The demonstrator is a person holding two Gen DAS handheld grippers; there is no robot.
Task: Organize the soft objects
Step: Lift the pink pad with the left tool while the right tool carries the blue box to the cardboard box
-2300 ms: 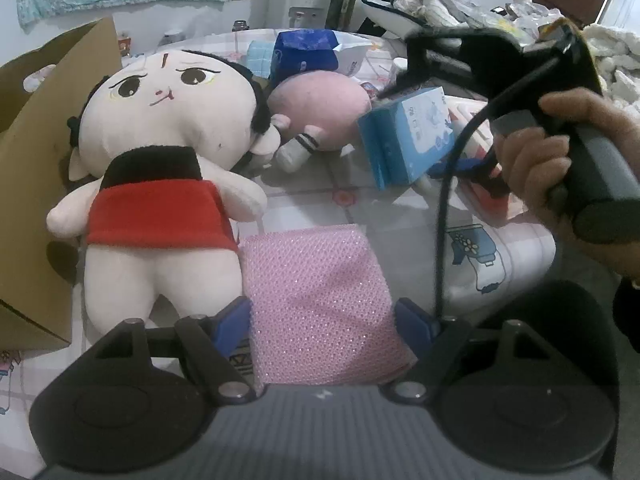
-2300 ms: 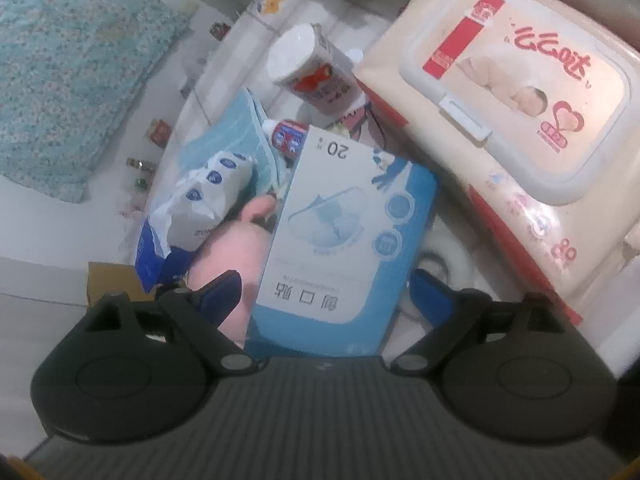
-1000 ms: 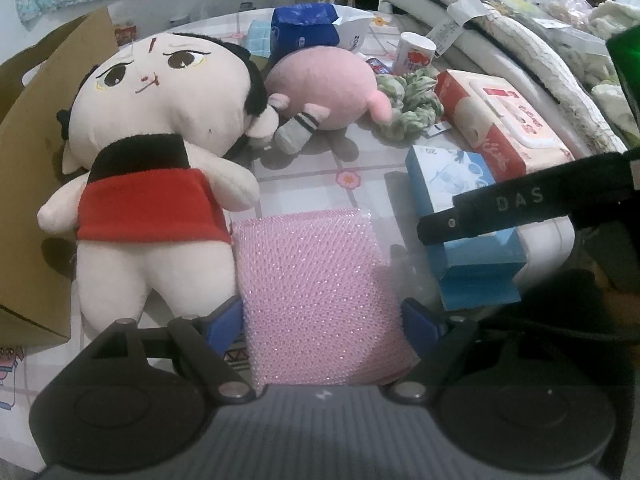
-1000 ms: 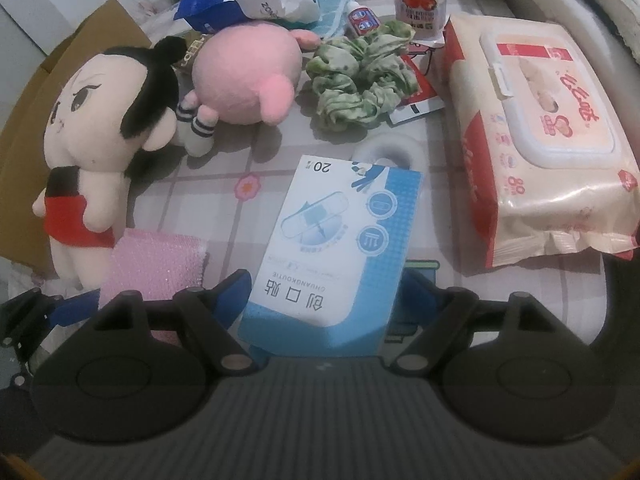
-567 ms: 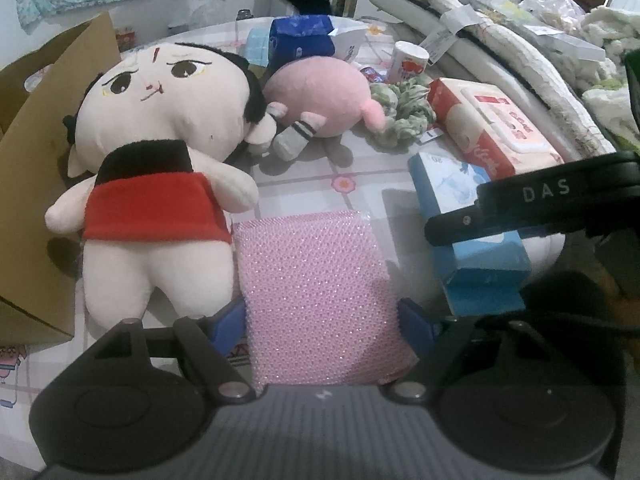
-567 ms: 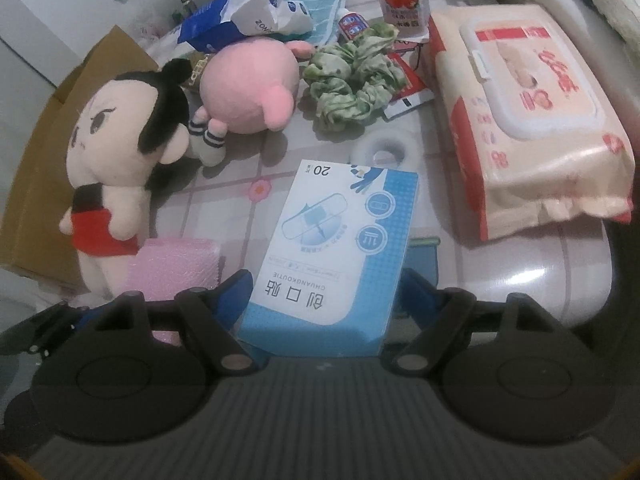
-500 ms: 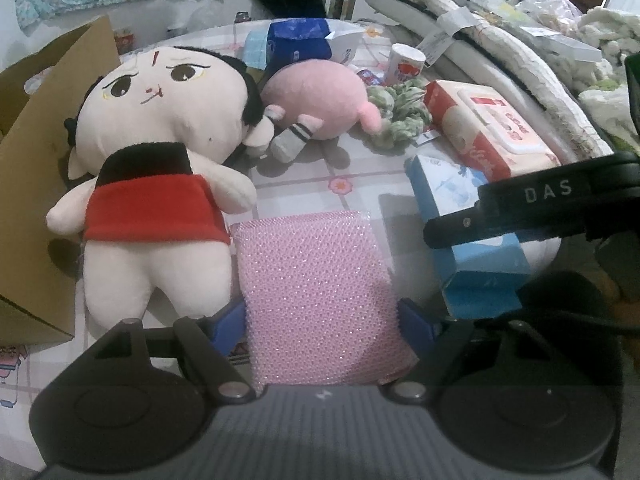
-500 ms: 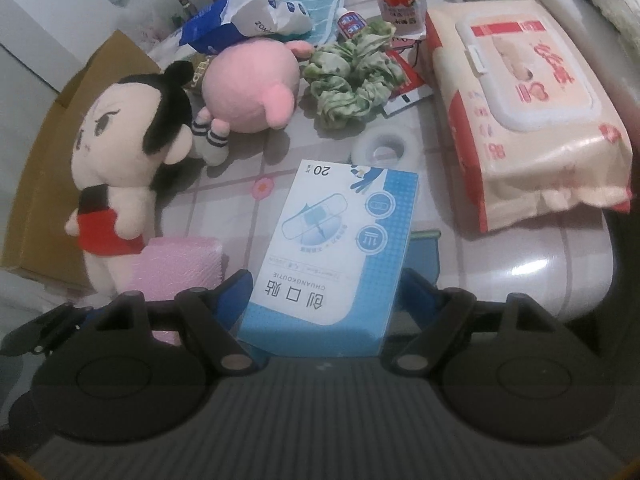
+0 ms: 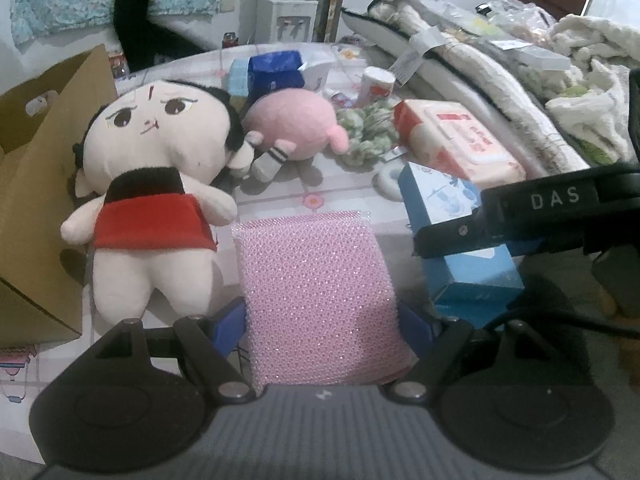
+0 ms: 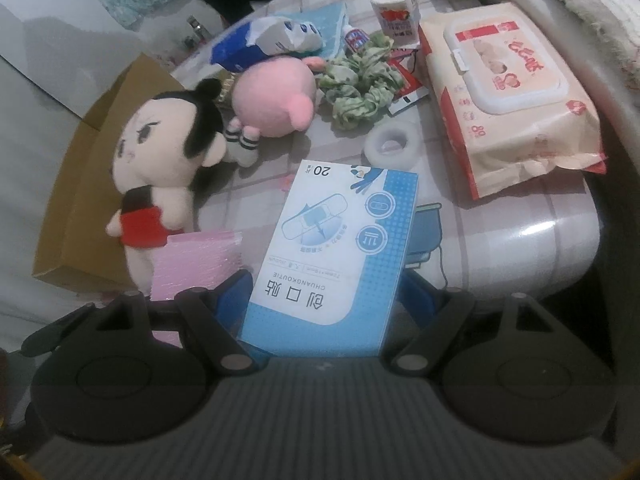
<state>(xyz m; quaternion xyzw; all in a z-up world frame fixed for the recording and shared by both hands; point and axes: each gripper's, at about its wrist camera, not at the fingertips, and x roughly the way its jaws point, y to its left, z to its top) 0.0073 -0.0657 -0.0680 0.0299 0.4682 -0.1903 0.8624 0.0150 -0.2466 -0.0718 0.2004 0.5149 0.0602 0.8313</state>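
Left wrist view: the left gripper (image 9: 320,320) is clamped on the near end of a pink mesh sponge (image 9: 316,292), its blue pads pressed against both long edges. The sponge juts forward over the checked tablecloth (image 9: 280,192), just beside the legs of a plush doll in a red top (image 9: 152,200). A pink round plush (image 9: 292,130) lies beyond the doll's head, a green scrunchie (image 9: 366,136) next to it, and a brown cardboard box (image 9: 36,200) stands at far left. The sponge looks light and squashy; a grip across its width near one end should hold, though a hard squeeze would likely buckle it.

Right wrist view: the right gripper (image 10: 324,300) grips a blue plaster box marked 20 (image 10: 336,248) by its 2 side faces at the near end. The box looks stiff and light, thin card that could dent under pressure. Ahead lie a white tape roll (image 10: 392,146), a pack of baby wipes (image 10: 508,92), the scrunchie, both plush toys and the sponge at lower left. The plush toys should be soft and light, best taken by the body or a limb.
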